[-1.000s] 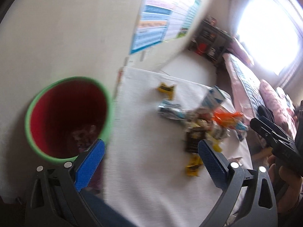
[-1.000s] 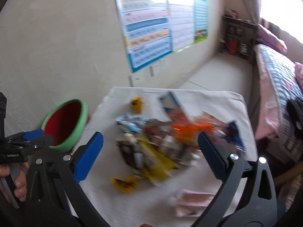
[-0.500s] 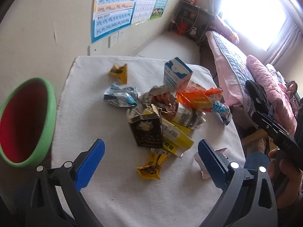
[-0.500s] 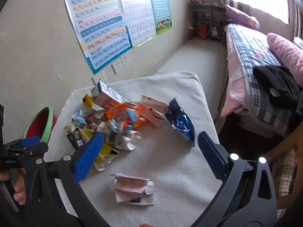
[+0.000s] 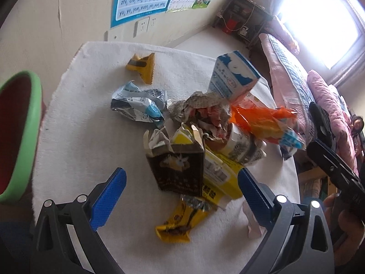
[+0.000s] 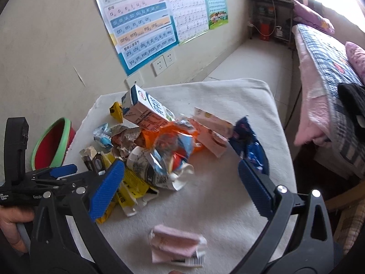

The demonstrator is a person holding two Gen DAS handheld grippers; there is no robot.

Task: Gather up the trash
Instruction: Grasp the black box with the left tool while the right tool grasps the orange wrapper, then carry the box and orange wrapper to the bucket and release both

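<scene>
You are hovering both tongs over the litter
Left tongs and right tongs are gaping wide, empty, framing the wrappers ahead; bin is waiting leftward

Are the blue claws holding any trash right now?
No. The left gripper and right gripper are both open and empty, above the trash pile on the table.

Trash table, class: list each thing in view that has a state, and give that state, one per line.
Left gripper: open, holding nothing.
Right gripper: open, holding nothing.
Blue and white milk carton: tilted, propped on the pile.
Dark carton: torn open at the top.
Paper cup: crushed, on its side.
Bin: open-topped, contents not visible.
Pink wrapper: crumpled, apart from the pile.
</scene>
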